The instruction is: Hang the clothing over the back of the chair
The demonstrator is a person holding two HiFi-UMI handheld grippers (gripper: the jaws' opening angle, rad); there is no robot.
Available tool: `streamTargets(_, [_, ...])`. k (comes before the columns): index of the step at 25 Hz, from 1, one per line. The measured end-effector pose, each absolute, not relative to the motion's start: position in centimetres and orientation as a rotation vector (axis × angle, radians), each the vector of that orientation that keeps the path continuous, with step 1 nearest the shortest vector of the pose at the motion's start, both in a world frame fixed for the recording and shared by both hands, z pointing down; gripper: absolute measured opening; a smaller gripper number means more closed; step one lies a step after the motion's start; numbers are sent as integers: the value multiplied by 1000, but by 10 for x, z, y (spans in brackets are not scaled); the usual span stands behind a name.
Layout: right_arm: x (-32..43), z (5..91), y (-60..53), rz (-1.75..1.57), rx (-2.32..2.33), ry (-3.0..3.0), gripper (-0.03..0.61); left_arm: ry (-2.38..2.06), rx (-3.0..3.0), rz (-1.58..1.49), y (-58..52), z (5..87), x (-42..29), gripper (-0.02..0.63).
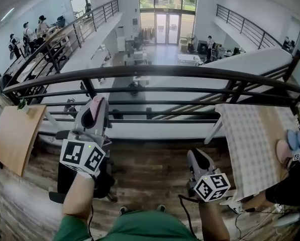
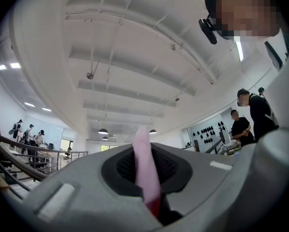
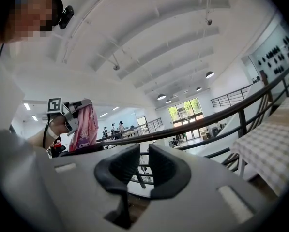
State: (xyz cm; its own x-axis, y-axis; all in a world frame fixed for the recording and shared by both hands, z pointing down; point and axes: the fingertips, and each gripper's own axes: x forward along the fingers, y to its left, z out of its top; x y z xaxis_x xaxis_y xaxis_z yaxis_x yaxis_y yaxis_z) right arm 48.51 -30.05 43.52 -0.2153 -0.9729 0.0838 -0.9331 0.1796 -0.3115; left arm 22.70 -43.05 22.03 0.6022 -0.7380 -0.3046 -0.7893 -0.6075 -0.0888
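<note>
My left gripper [image 1: 95, 104] is held up in front of the black railing, shut on a pink piece of clothing [image 1: 96, 110]. In the left gripper view the pink cloth [image 2: 145, 166] stands pinched between the dark pads. The right gripper view shows the garment [image 3: 84, 124] hanging from that gripper, with a cartoon print on it, above a dark chair back [image 3: 86, 149]. The black chair [image 1: 103, 186] sits on the floor below my left hand. My right gripper [image 1: 199, 157] is lower and to the right, its jaws [image 3: 144, 163] a narrow gap apart with nothing between them.
A black metal railing [image 1: 155, 72] runs across just ahead, with an open hall below. A light wooden tabletop [image 1: 14, 134] stands at the left. At the right is a table with a checked cloth [image 1: 250, 144] bearing blue and pink items [image 1: 290, 144]. Cables lie on the wooden floor.
</note>
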Motion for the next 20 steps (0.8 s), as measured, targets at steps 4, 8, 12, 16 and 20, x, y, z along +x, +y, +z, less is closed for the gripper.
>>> streamTargets(4, [525,442,-301,-459,-1880,2303,58,1237,-2604,329,-428,228,280,25])
streamTargets(8, [541,449,-303,-475,-1881,2297,58,1183,-2619,293,-428,236,311,25])
streamTargets(12, [552,445,-298,-489,-1875,2289,58,1102,-2668,136,-426,261,339,26])
streamTargets(16, [555,451,-310,-497,-1853,2302,58,1074,-2723,0,-434,295,352,51])
streamTargets(20, [551,458,-321,-518,-1817,2329,58,1012,-2684,-183,-431,314,364,186])
